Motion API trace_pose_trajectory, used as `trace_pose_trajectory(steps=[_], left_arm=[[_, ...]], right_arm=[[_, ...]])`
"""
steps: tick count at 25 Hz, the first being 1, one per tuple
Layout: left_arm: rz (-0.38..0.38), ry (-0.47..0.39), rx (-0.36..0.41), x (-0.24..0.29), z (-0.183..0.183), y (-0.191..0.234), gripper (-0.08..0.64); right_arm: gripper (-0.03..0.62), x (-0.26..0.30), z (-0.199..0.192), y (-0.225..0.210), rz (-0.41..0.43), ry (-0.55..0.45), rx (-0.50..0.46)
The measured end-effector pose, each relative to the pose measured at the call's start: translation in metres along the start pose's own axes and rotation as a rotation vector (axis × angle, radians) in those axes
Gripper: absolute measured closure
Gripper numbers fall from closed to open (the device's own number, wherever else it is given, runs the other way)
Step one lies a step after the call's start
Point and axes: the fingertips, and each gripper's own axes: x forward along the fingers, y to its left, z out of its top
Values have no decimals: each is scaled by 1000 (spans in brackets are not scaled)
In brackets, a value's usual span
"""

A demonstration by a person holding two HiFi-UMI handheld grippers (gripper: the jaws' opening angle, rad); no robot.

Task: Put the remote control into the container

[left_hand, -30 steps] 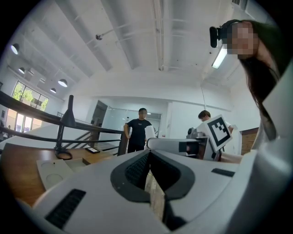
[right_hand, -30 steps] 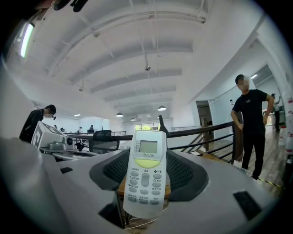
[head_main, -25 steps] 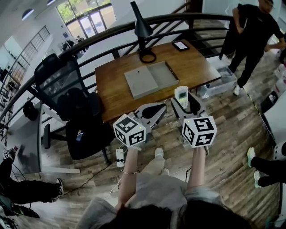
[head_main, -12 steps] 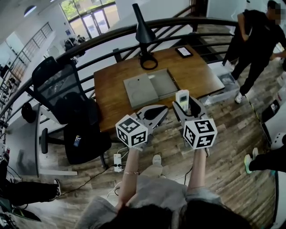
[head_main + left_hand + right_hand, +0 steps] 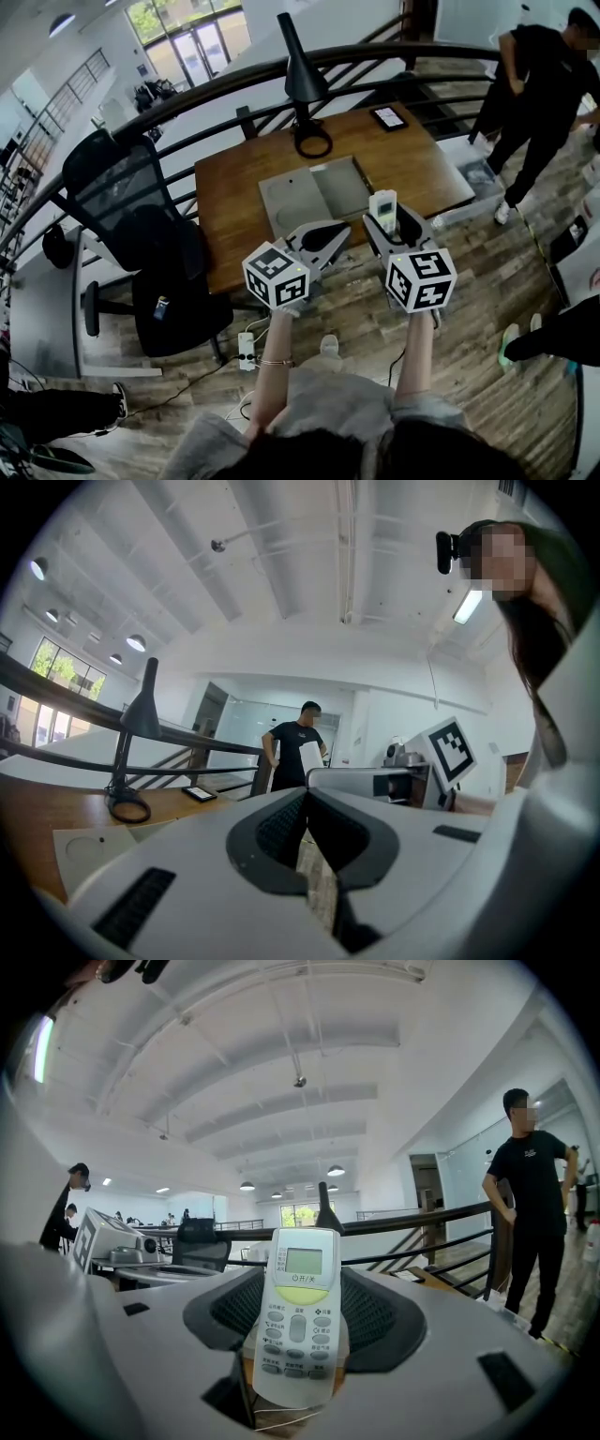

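The right hand-held gripper (image 5: 385, 223) is clamped on the lower end of the remote control (image 5: 299, 1321). The remote control stands upright between the jaws with its button face toward the gripper's camera and its screen end sticking out clear above them. The jaws press on its two long side edges. It is in the air near the front edge of the wooden surface (image 5: 234, 178), close to the container (image 5: 292, 199) but not yet over it. The container is a flat grey case lying open on the surface, with nothing visible inside. The left hand-held gripper (image 5: 305, 803) hangs beside the right one with its jaws drawn together and nothing between them. The remote control is probably light and rigid, with a smooth plastic shell that could slip. The side-edge hold low on the body looks sound, since it keeps pressure off the buttons and screen. Laying it down flat would suit it better than dropping it from a height.
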Motion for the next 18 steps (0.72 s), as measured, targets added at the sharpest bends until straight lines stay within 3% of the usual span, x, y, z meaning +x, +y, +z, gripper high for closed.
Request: trace_pose_trajectory(steps=[18], left_arm=[[-10,8,-2,22,8,61,557]], right_arm=[[339,57,5,-22,-10,11,-4]])
